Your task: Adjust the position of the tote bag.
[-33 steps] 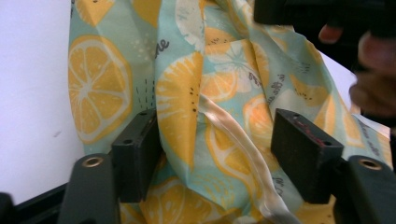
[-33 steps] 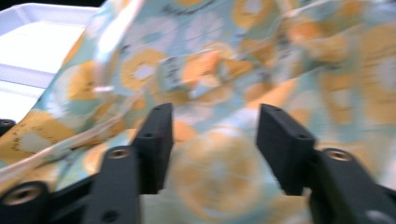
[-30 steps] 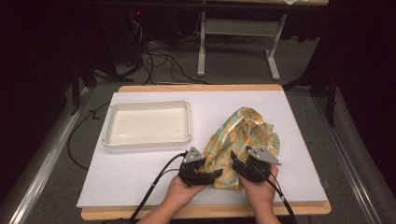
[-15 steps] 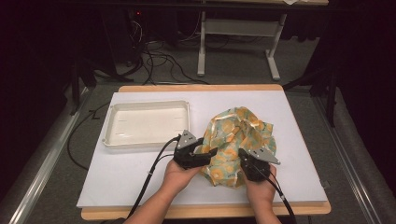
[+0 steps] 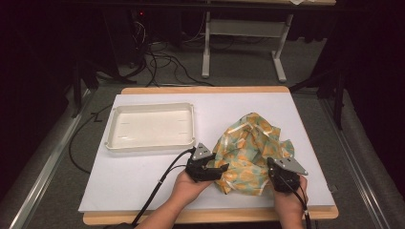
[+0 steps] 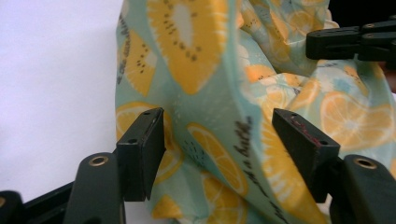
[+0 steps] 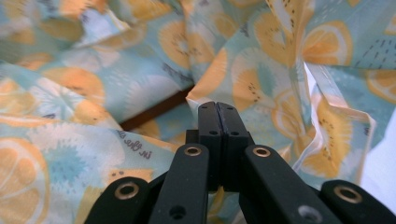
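A crumpled cloth [image 5: 248, 148] printed with orange citrus slices on pale green lies on the white mat, right of centre. My left gripper [image 5: 220, 171] is at its near left edge. In the left gripper view its jaws [image 6: 217, 116] stand apart with a raised fold of the cloth [image 6: 205, 70] between them; they have just closed a little. My right gripper [image 5: 273, 164] is at the cloth's near right edge. Its jaws [image 7: 218, 106] are pressed together, with a folded edge of the cloth [image 7: 140, 88] meeting their tips. The right gripper [image 6: 350, 39] also shows at the far side of the cloth.
An empty white tray [image 5: 150, 107] sits on the left half of the mat [image 5: 143, 186], which covers a wooden table. Cables and a metal stand's legs lie on the dark floor beyond the far edge. Both forearms come in from the near edge.
The cloth has dropped from a taller heap to a lower, wider one. My right gripper has slid right along the near edge. The left went toward the tray, then back to the cloth.
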Motion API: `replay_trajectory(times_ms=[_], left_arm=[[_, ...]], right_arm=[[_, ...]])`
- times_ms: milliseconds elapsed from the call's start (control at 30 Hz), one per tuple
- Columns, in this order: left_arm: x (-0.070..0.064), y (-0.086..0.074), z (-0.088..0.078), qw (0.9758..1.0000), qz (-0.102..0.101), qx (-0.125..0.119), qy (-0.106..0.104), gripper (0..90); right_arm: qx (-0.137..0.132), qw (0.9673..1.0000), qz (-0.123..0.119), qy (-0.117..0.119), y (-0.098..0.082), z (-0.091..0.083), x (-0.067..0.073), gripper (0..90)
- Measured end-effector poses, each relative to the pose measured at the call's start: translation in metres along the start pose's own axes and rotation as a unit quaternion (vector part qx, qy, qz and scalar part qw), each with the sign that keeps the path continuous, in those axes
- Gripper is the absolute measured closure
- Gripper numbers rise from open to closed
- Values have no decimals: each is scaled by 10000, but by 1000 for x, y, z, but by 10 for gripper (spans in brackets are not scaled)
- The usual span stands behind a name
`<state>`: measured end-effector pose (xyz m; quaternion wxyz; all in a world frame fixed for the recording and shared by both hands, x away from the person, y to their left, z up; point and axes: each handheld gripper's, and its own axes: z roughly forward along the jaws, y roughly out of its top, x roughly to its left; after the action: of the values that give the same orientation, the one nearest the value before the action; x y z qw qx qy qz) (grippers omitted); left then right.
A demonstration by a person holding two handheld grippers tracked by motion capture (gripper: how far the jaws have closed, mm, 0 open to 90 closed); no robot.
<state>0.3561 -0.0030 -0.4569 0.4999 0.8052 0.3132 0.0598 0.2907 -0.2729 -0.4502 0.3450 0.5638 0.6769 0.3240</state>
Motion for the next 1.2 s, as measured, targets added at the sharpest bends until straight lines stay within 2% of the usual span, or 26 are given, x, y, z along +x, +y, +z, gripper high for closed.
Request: replay_trajectory(times_ms=[33, 67, 167, 267, 333, 433, 500, 600, 667, 700, 733, 833, 867, 900, 933, 967, 1000, 1033, 1100, 1200], left_arm=[[-1, -1, 0, 10000, 28, 33, 26, 359], [-1, -2, 0, 10000, 48, 51, 46, 360], [2, -4, -1, 10000, -45, 52, 45, 357], [5, -4, -4, 9999, -99, 59, 47, 355], [6, -5, -5, 9999, -109, 72, 39, 355], [4, -7, -10, 9999, -17, 105, 59, 359], [4, -8, -13, 9999, -23, 138, 42, 372], [4, -9, -16, 9998, -85, 168, -12, 370], [4, -9, -18, 9998, -108, 153, -32, 364], [4, -9, -18, 9998, -108, 153, -32, 362], [5, -10, -19, 9999, -131, 89, -45, 357], [3, -10, -18, 9999, -91, 48, -17, 349], [3, -10, -17, 10000, -80, 39, 6, 346], [4, -10, -16, 10000, -88, 46, 10, 345], [5, -10, -16, 9999, -108, 50, 9, 342], [5, -10, -15, 9999, -142, 28, 9, 338], [6, -9, -15, 9999, -167, 12, 9, 338], [6, -9, -14, 9998, -182, -10, 13, 338], [7, -9, -15, 9998, -196, -30, 1, 337], [7, -8, -15, 9997, -229, -83, 9, 332]], right_arm=[[50, 10000, 52, 38, -2, 2, -1, 900], [220, 9997, 97, 107, -6, 5, -1, 900], [731, 9968, 10, 336, -19, 19, 7, 900], [737, 9962, -109, 449, -20, 17, 15, 897], [593, 9973, -110, 415, -17, 13, 16, 847], [289, 9983, 78, 491, -8, 5, 13, 771], [2, 9985, 225, 502, 2, -2, 14, 699], [-324, 9974, 269, 582, 17, -9, 20, 642], [-423, 9972, 167, 598, 28, -8, 31, 600], [-423, 9972, 167, 598, 28, -8, 31, 600], [-409, 9966, 124, 702, 37, 0, 46, 533], [-174, 9979, 78, 626, 38, 19, 62, 485], [-97, 9983, 73, 578, 38, 26, 65, 485], [36, 9982, 77, 587, 36, 33, 67, 563], [52, 9982, 27, 602, 35, 36, 68, 616], [-14, 9983, -89, 584, 35, 37, 70, 744], [-3, 9977, -137, 668, 35, 37, 72, 843], [35, 9973, -155, 716, 36, 37, 74, 900], [16, 9976, -237, 657, 35, 37, 77, 900], [61, 9966, -244, 783, 37, 34, 70, 900]])
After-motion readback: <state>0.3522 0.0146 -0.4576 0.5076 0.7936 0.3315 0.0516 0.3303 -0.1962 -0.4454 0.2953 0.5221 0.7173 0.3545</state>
